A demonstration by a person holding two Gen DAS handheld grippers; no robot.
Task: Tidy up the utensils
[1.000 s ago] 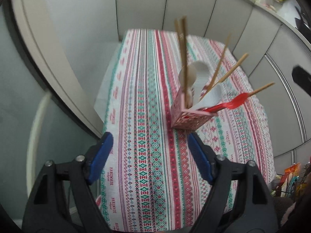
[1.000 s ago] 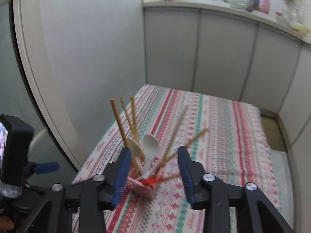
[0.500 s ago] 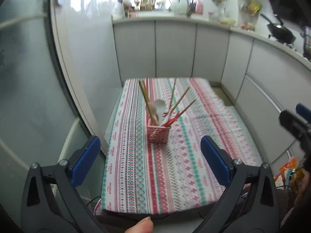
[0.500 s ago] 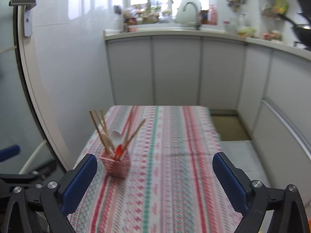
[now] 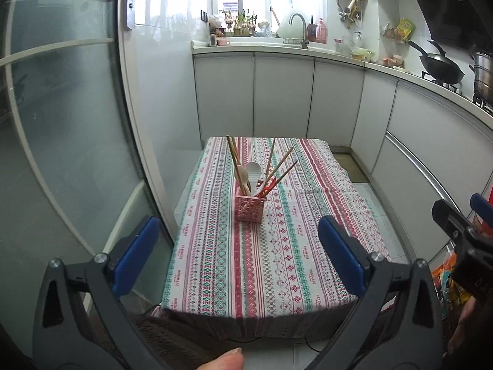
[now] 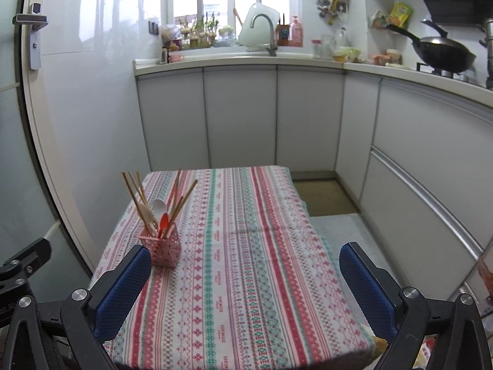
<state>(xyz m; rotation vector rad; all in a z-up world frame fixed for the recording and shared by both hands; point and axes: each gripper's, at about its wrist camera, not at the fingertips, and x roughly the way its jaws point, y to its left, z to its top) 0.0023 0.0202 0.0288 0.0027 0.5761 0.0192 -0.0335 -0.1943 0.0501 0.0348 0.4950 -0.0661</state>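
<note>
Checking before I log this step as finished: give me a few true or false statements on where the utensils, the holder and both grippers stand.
1. The pink holder stands upright on the striped tablecloth. True.
2. The chopsticks lie flat on the cloth. False: they stand leaning in the holder.
3. The left gripper is shut on the holder. False: its jaws are wide open, with nothing held, well short of the holder.
4. The red spoon is in the holder with the white spoons. True.
5. The right gripper holds a spoon. False: it is open and holds nothing.
</note>
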